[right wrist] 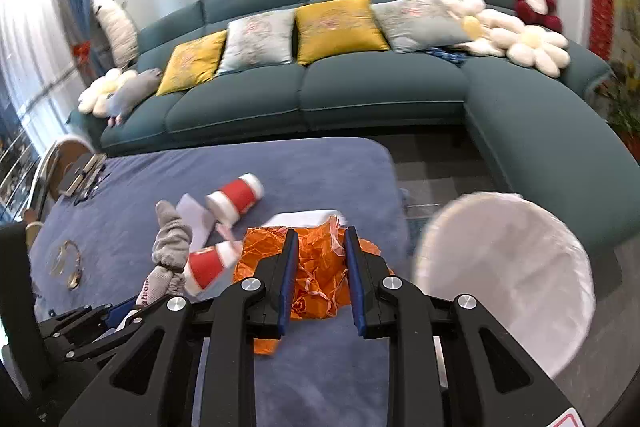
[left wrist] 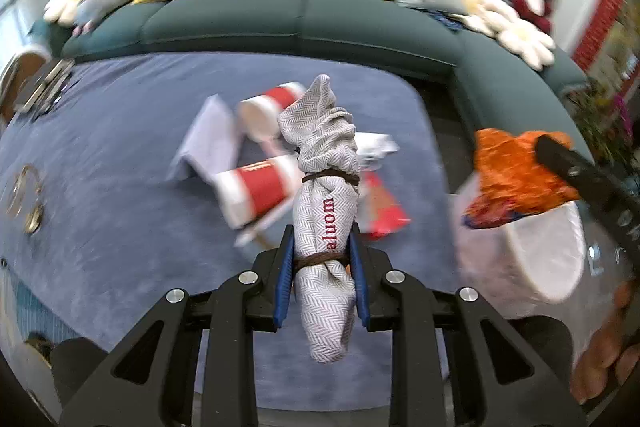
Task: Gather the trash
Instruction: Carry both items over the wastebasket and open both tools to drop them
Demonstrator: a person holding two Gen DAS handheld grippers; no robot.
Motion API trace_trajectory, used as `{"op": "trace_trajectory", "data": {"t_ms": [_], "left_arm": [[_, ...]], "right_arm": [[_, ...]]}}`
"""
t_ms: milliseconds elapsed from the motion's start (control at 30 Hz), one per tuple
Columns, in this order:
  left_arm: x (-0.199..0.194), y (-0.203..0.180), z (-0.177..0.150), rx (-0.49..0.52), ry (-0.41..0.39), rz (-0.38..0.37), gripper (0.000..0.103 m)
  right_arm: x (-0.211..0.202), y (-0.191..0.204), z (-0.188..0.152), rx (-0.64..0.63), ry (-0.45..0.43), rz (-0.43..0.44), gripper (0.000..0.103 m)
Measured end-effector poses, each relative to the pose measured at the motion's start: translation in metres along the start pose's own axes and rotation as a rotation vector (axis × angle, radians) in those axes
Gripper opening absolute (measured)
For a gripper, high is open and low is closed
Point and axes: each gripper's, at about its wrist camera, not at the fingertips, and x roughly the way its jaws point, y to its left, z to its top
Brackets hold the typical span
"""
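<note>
Clamped between the blue pads of the left gripper is a rolled grey herringbone cloth bundle, tied with two dark cords; the pads press on it near the lower cord, and its crumpled end stands well clear above the desk. No earlier view is available, so only the present grip is reported.

Left to right on the blue-covered desk: a pair of round-framed spectacles near the left edge; a folded pale paper; two red-and-white paper cups lying on their sides toward the middle; white scraps and a red wrapper just beyond the bundle.

Right of these, the right gripper is closed on a crumpled orange plastic bag, which hangs loose below the pads. A white-lined bin stands off the right edge of the desk, with its mouth open toward the camera.

Judgement: both loads appear bound for the bin. Risks:
- The orange bag is thin and slack; a trailing fold could snag on the bin rim or slip from the pads.
- The bundle is held near one end; its longer free end could swing and knock the cups.
- Both grippers converging on one opening could collide.
- The bundle looks like a tied cloth, perhaps not trash at all.
</note>
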Motion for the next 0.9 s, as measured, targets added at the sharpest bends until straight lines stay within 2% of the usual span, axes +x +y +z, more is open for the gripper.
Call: {"op": "trace_trajectory", "data": {"t_ms": [267, 567, 700, 900], "left_arm": [[0.003, -0.092, -0.004, 0.152, 0.003, -0.086, 0.025], [0.033, -0.176, -0.010, 0.260, 0.061, -0.183, 0.025], [0.051, -0.200, -0.015, 0.282, 0.108, -0.216, 0.025], [0.072, -0.220, -0.018, 0.290, 0.139, -0.232, 0.027]], "right_arm": [[-0.027, -0.082, -0.013, 0.114, -0.030, -0.096, 0.022], [-0.034, -0.170, -0.030, 0.249, -0.037, -0.218, 0.022], [-0.032, -0.195, -0.036, 0.288, -0.028, -0.253, 0.022], [-0.026, -0.210, -0.044, 0.314, -0.015, -0.265, 0.023]]}}
